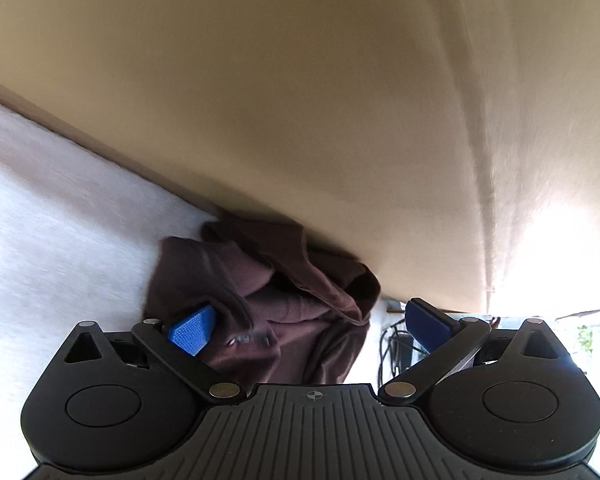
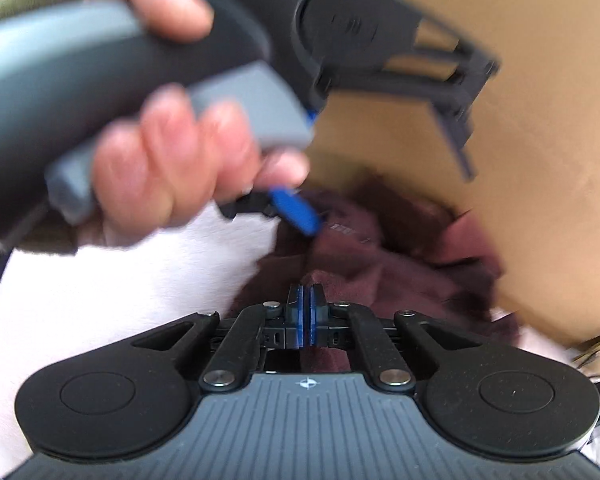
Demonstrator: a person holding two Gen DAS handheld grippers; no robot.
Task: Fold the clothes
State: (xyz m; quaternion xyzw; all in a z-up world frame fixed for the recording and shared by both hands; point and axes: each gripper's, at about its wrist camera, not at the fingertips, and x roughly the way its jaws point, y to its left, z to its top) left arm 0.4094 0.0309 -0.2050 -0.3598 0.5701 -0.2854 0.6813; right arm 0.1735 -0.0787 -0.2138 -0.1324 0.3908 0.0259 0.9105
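Maroon garment point(image 1: 268, 304), crumpled in a heap, lies on the white surface point(image 1: 40, 240) and is pressed up against the tan wall point(image 1: 300, 100) behind it. We see no clear long axis yet: the cloth is bunched, with folds running several ways, so one has to be made by spreading it.

Our right gripper point(image 2: 306, 308) has its blue pads drawn together, and a ridge of the same cloth point(image 2: 380, 272) appears pinched between them at the near edge of the heap. The view is blurred, so we judge the pinch from the fabric that rises into and below the pads.

Our left gripper point(image 1: 312, 328) stands wide apart and holds nothing. One blue finger point(image 1: 192, 330) sits over the left part of the pile, while the other is off past its right edge. In the right wrist view we see the left hand point(image 2: 168, 168) on its handle, up and to the left of the right gripper, with a blue fingertip point(image 2: 296, 210) just over the cloth.

We judge the garment lies straight ahead of both tools, with the wall close beyond it. The right tool is at the near edge and the left is nearer the far, wall side. The next move probably calls for the left to close on a second point, then for both to draw the cloth away from the wall.
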